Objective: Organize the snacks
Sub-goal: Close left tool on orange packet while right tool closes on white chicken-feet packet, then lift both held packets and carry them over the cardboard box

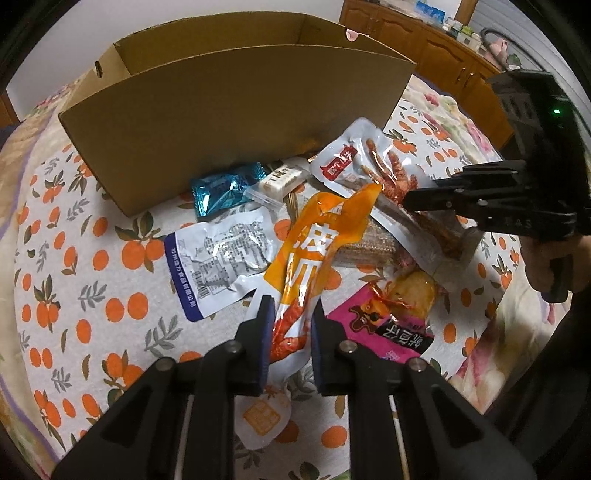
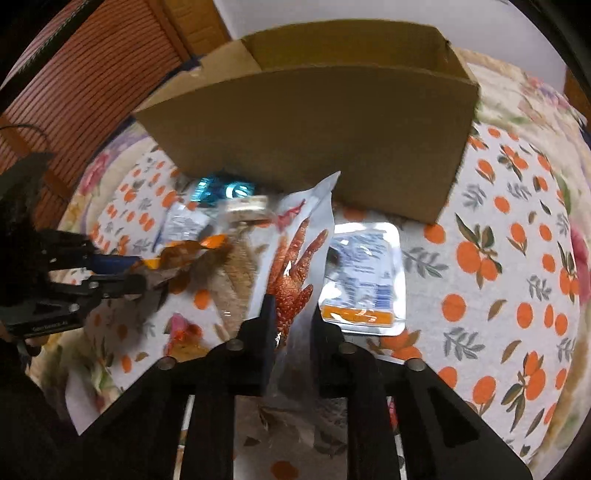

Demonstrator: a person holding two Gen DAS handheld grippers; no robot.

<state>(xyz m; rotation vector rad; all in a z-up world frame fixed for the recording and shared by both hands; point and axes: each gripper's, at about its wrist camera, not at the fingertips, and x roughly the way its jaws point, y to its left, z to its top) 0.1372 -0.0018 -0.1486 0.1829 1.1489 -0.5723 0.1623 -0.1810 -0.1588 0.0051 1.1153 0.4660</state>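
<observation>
Blur smears orange packet [image 2: 192, 254] clamped in left hand-held gripper [image 2: 142, 273].

This is a home, most likely a lived-in bedroom or family room. The surface [image 1: 92, 295] wears a soft household cloth printed with oranges and leaves, laid over a pale fabric with large pink flowers [image 2: 535, 99]. Behind it stand wooden cabinets [image 1: 417, 33] with panelled doors and small handles, their top crowded with small bottles and oddments [image 1: 461, 27]. A plain white wall [image 1: 184, 22] and a ribbed brown wooden panel [image 2: 85, 85] close the room in.
</observation>
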